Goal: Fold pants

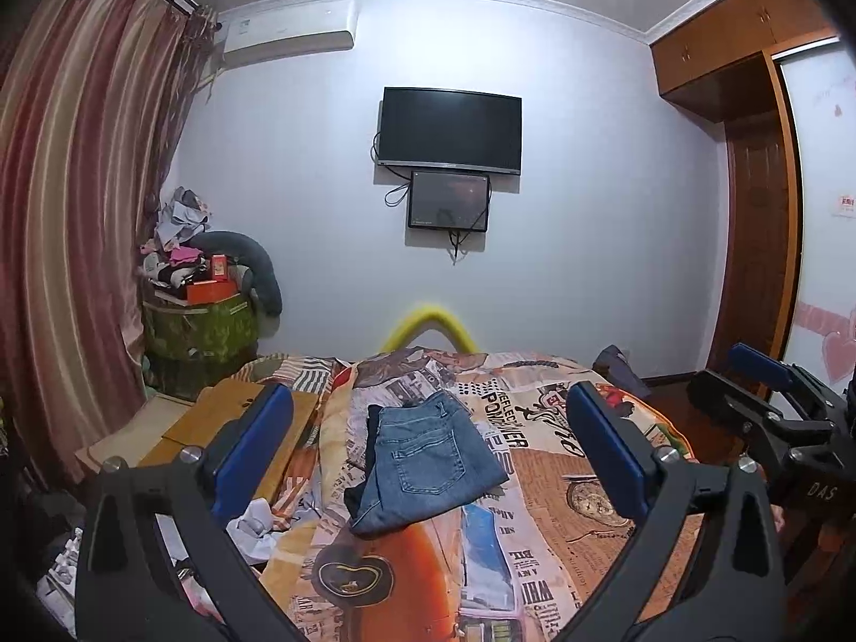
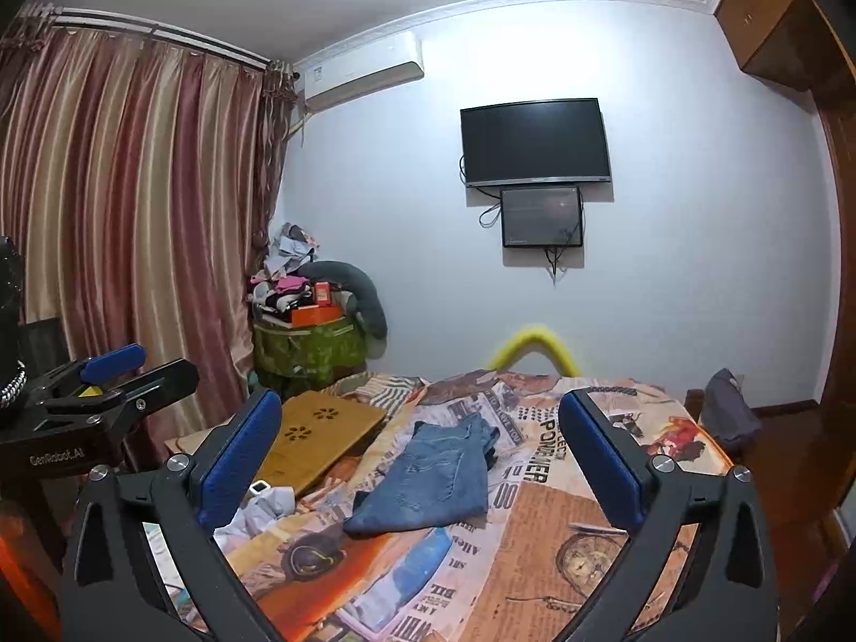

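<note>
jeans folded, mid-bed, long axis near-to-far | your left gripper and right gripper fingers wide open, empty, above | jeans ahead, neither nearer

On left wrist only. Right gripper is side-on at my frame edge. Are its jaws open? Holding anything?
Observer: The right gripper has its jaws wide open with nothing between them. The folded jeans lie ahead on the bedspread.
Operator: The wooden board is half blocked for me. Any detail on it?
Observer: Its top shows two flower-shaped clusters of vent holes.
Operator: Anything by the white cloth?
Observer: A small white square object sits at the cloth's far edge, next to the board. It is too small to identify.
</note>
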Available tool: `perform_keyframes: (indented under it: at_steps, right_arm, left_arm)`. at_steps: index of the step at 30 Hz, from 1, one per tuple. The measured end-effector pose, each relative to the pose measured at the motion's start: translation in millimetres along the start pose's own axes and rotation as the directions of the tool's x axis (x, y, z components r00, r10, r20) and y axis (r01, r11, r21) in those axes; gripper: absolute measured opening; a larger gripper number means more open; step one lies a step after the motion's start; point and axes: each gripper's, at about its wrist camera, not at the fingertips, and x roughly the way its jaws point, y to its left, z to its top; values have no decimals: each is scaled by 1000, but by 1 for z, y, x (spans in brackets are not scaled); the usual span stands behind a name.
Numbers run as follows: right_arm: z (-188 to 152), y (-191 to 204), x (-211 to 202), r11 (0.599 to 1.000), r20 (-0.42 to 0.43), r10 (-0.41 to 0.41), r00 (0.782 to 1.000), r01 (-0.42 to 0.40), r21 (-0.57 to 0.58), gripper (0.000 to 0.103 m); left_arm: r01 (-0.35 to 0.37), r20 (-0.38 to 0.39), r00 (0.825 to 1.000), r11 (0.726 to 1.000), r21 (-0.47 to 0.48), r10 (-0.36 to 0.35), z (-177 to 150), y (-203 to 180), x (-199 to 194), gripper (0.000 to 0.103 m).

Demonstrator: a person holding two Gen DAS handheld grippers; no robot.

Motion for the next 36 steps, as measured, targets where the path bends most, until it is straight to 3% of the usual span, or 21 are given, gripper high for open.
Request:
perform_keyframes:
  at_steps: [36]
  right_arm:
    - [1,-1,-8,1000,-12,-26,1000,26,18,103]
  left_arm:
    - [41,-7,999,999,24,-41,-4,-3,3,103]
